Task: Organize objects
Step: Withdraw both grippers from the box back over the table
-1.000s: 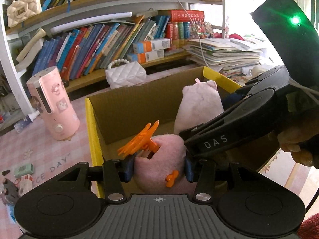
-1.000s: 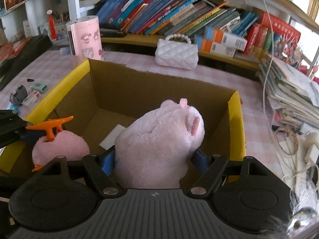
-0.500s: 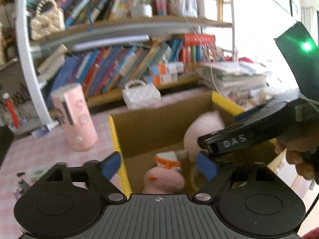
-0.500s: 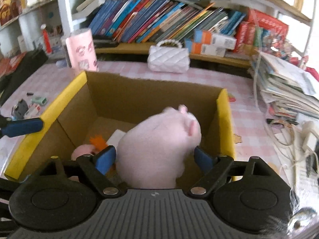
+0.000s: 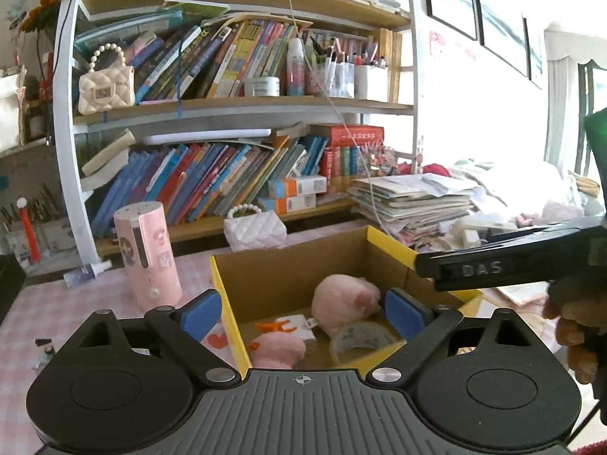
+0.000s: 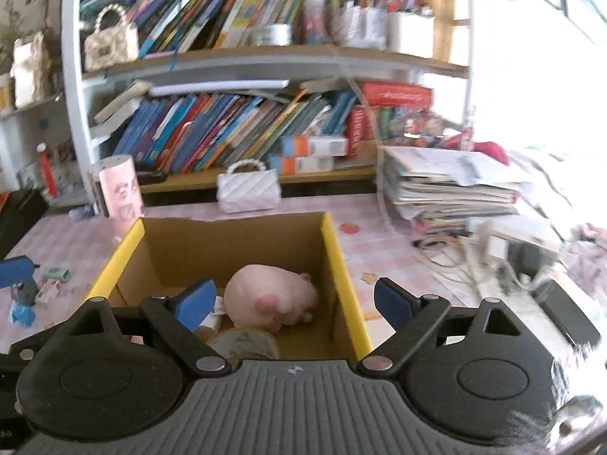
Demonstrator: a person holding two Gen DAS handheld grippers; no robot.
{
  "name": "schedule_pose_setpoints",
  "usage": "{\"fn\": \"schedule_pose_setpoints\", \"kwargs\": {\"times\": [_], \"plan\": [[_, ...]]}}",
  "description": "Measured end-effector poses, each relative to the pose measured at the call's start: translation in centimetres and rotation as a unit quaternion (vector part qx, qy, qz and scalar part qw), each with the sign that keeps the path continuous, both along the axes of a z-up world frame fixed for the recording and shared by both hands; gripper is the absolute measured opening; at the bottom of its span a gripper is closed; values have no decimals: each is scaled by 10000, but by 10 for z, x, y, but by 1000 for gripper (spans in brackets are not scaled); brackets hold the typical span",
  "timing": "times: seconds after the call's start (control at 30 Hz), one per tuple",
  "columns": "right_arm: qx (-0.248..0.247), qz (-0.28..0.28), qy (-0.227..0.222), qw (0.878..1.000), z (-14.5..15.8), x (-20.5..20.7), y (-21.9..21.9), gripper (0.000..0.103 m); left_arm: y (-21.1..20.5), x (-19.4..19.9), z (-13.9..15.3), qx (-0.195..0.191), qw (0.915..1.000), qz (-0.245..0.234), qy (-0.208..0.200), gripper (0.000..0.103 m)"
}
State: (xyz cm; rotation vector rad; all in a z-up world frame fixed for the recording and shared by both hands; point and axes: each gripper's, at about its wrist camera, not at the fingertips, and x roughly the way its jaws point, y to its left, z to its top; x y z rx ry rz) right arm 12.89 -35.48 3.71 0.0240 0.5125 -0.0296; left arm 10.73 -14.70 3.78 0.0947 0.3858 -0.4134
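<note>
A cardboard box with yellow rims point(image 5: 288, 269) point(image 6: 242, 235) stands on the pink checked table. Inside lie a large pink plush pig point(image 5: 345, 301) point(image 6: 269, 297), a small pink plush with orange feet point(image 5: 279, 349), and a roll of tape point(image 5: 360, 341) point(image 6: 242, 343). My left gripper point(image 5: 301, 313) is open and empty, raised above the box's near left side. My right gripper point(image 6: 290, 301) is open and empty above the box; its body shows in the left wrist view point(image 5: 508, 261).
A pink cylinder device point(image 5: 148, 258) point(image 6: 117, 185) and a white quilted purse point(image 5: 254, 229) point(image 6: 248, 189) stand behind the box. Bookshelves point(image 5: 227, 110) fill the back. A paper stack point(image 5: 413, 201) point(image 6: 447, 193) sits right. Small items point(image 6: 34, 284) lie at left.
Both grippers opened and let go of the plush toys, which now lie in the box. Both grippers rose and pulled back from the box.
</note>
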Motion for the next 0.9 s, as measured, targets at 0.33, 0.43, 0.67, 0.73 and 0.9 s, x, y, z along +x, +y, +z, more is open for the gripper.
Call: {"fn": "schedule_pose_setpoints", "kwargs": {"times": [0.33,0.43,0.67,0.73,0.9], "plan": [[81,-538,517,9972,-22,-67,31,90,47,-41,-15,-41,9992,55,385,95],[69,-472,714,9963,-32,-82,49,90,63,-53,-21,10,9983,172,561,95],[41,-148,1189,9928,-56,-108,94,90,102,-76,-36,132,9931,542,1027,95],[70,-31,1335,9910,-63,-112,106,90,112,-82,-41,227,9907,661,1167,95],[58,235,1606,9867,-76,-121,134,90,134,-94,-51,412,9830,929,1529,95]]}}
